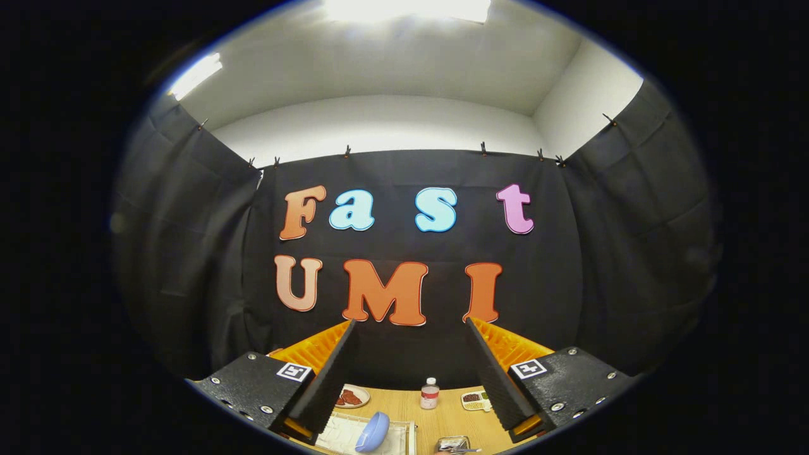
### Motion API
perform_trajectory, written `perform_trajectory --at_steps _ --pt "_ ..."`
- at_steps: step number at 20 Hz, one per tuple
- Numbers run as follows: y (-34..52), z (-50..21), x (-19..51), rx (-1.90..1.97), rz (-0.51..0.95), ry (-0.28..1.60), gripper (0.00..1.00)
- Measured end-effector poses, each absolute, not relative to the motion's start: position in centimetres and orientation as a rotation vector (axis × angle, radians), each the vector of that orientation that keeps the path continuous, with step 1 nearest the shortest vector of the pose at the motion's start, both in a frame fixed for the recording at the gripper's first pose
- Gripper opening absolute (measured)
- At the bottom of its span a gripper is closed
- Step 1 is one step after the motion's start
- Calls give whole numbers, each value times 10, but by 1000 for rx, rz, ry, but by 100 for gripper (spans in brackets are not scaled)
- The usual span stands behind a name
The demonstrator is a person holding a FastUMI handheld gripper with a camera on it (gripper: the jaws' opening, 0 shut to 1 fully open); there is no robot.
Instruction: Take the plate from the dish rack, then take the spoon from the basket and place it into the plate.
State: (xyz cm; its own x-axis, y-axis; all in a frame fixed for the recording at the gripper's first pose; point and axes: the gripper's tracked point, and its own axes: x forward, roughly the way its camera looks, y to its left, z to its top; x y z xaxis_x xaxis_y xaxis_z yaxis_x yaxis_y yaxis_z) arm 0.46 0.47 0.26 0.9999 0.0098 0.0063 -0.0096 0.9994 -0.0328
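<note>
Blue plate (373,431) stands on edge in the rack (392,436), low between your fingers and just ahead. Your gripper (411,373) is wide apart (nothing held), so tip down.

Gripper (411,373) held high, camera axis close to level, aimed at the back wall. Fingers (325,379) spread wide apart, nothing between them, not touching anything. Both fingers symmetric, angled inward toward the tips. Fiducial tags visible on both finger mounts.
</note>
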Motion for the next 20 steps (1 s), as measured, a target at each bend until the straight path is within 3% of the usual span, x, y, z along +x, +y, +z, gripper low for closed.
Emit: perform_trajectory --at_steps 9,20 --pt "9 -21 17 -29 24 61 98" --pt "37 -179 24 37 87 566 99"
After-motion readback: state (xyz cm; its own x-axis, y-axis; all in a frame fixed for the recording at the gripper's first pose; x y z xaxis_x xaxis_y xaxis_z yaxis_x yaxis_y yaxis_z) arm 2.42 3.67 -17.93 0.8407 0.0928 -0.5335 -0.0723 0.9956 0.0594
